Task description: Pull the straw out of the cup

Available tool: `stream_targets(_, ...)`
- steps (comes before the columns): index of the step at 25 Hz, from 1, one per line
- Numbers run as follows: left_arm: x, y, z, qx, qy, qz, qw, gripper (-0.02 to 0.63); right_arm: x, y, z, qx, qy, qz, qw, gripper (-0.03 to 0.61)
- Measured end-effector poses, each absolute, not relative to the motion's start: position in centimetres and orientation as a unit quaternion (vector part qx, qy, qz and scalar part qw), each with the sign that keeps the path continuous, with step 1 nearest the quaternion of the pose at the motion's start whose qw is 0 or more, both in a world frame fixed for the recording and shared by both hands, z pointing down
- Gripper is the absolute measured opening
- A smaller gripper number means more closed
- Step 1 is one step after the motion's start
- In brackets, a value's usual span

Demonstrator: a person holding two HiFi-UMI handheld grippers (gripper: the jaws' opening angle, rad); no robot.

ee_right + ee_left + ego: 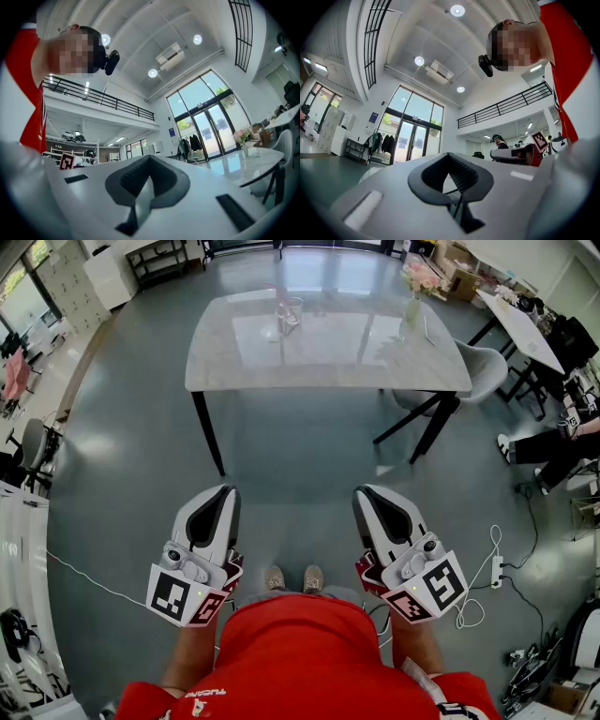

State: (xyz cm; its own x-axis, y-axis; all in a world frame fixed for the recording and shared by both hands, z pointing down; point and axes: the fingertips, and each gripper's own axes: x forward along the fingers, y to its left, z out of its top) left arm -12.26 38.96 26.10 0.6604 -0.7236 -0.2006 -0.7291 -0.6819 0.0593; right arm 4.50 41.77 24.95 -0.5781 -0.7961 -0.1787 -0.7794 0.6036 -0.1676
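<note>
Table — cup (head view only); left tongs, right tongs closed.

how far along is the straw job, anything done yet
Done: nothing; the thin straw stands in the clear cup on the grey stone-topped table. In hand: nothing; the left gripper and right gripper are shut and empty, held by the person's waist, apart from the table. Left: approach, grip the straw, pull it out.
</note>
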Motion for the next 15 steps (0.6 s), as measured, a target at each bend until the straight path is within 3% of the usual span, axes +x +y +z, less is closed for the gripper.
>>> stream_targets(15, -11.48, 38.64, 25.93, -0.906, 0.41, 0.102, 0.017, 0.005, 5.49, 40.99, 24.7, -0.433, 0.891, -0.038, 0.13, 0.0)
